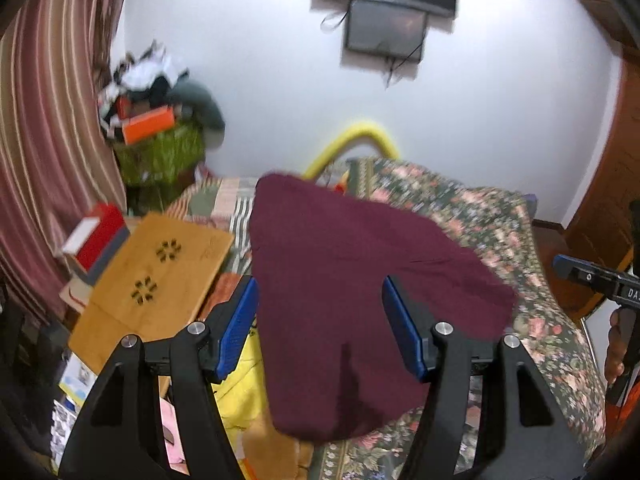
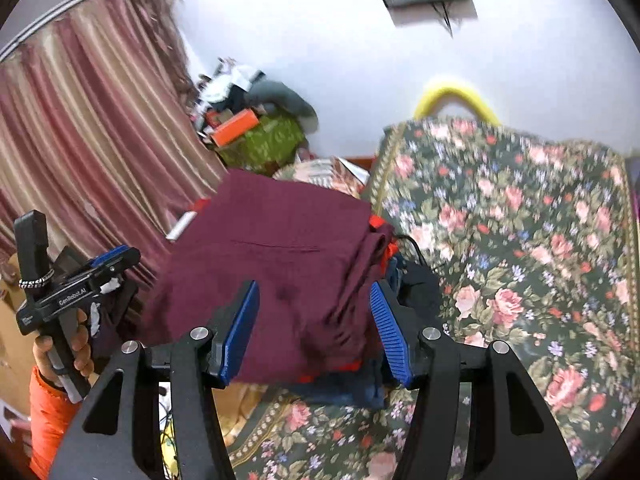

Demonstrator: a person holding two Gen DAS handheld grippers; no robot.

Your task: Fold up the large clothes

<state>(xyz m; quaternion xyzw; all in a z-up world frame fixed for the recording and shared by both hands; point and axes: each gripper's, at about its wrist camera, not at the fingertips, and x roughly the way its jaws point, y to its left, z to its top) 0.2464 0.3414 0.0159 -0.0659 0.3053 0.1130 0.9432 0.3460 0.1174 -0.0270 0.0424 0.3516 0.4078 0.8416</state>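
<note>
Your left gripper [image 1: 320, 328] has its blue-padded fingers spread wide apart with nothing between them, and your right gripper [image 2: 314, 330] is spread just as wide and just as empty — both hang above the bed rather than touching the cloth. From there, the biggest thing in front of you is the floral bedspread [image 2: 520, 240], dark green with pink roses, covering the bed and bunched up toward the white wall. To your left hangs the striped pink curtain [image 2: 80, 120], reaching down beside the bed. The maroon garment [image 1: 340, 280] lies folded into a rough rectangle on the bed, directly under and ahead of both grippers; in the right wrist view it rests on top of a stack of other clothes, with a blue denim piece [image 2: 344, 392] and a strip of orange-red fabric showing beneath its near edge. Just left of the garment sits a wooden lap tray [image 1: 156, 276] with two flower-shaped cutouts, and beside that a red and white box [image 1: 94, 236]. In the far corner a green bag [image 1: 160, 156] carries a heap of clutter topped by an orange box [image 1: 148, 124] — motion blur hides the finer detail.
</note>
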